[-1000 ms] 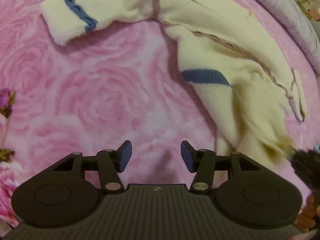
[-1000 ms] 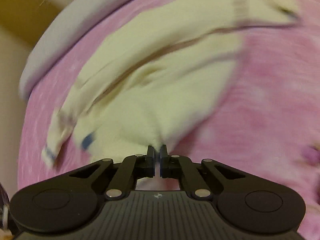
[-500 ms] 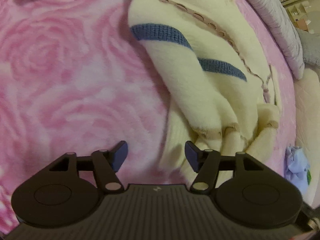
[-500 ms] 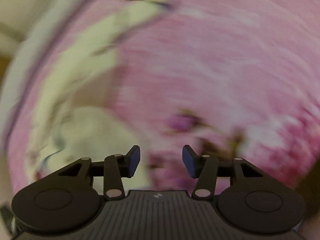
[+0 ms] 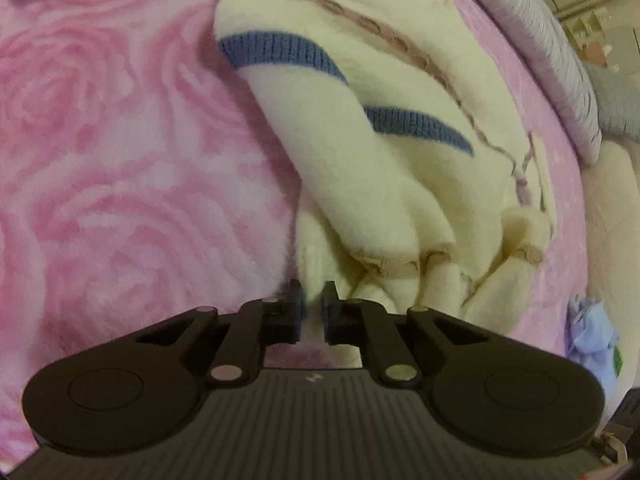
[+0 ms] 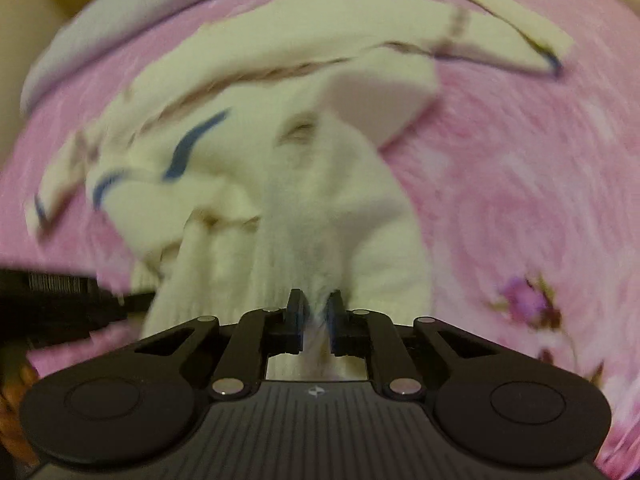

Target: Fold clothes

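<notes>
Pink blanket (image 5: 120,168) with a rose pattern covers the bed. A grey quilted cover (image 5: 532,36) runs along its far right edge. Small pale blue fabric item (image 5: 592,340) lies near right, off the blanket. Right wrist view, blurred: a purple flower print (image 6: 524,300) shows near right.

Both hand-held grippers newly clamped on sweater (image 5: 384,184)

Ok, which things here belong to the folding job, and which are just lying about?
Job:
cream sweater
left gripper, jaws closed on its hem
right gripper, jaws closed on its hem
pink rose blanket as the folding surface

Lying about:
grey quilt
pale blue bundle
</notes>
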### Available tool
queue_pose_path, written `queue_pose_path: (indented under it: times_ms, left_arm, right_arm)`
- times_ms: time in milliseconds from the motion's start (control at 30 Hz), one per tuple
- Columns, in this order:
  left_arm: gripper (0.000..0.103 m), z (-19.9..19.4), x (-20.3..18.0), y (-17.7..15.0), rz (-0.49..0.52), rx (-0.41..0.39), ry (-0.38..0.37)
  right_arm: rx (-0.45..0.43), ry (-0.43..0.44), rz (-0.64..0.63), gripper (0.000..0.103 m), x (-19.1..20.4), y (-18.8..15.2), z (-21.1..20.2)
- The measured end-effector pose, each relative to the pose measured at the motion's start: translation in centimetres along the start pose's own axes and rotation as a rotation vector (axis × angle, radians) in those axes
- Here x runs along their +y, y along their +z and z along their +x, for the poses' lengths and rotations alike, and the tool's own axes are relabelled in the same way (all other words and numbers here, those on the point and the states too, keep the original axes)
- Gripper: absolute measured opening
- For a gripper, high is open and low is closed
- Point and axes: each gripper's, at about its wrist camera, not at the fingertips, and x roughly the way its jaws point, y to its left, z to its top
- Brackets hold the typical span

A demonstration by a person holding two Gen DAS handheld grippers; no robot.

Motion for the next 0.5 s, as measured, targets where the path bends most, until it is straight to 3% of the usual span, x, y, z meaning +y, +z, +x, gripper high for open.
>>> queue_pose_path:
  times_ms: [100,300,400,433,500]
  left_arm:
    - [0.005,-3.6,-1.1,-0.5,0.072,-0.082,0.034]
    - [0.004,-17.1,-0.6,-3.2,0.099,-0.286,0.111]
    - [0.005,-16.9,1.2,-5.5,0.078,-0.201,0.221]
    - [0.006,-16.6,1.9,-6.2,0.069,-0.165,0.260]
    - [0.009,-15.8,3.1,-7.7,0.052,-0.093,0.338]
  right_arm:
    - [-0.033,0.074,0.135,0.003,-4.2,0.1,-3.6]
    - [-0.079,0.231,0.364,0.003,-13.0,-0.6,-11.9]
    - [0.004,0.180,0.429,0.001,-16.0,-2.4,-12.8]
    - [0.085,0.136,0.460,0.001,-17.0,-3.4,-12.1]
    - [0.232,0.002,0.491,0.013,-18.2,-5.3,-10.2]
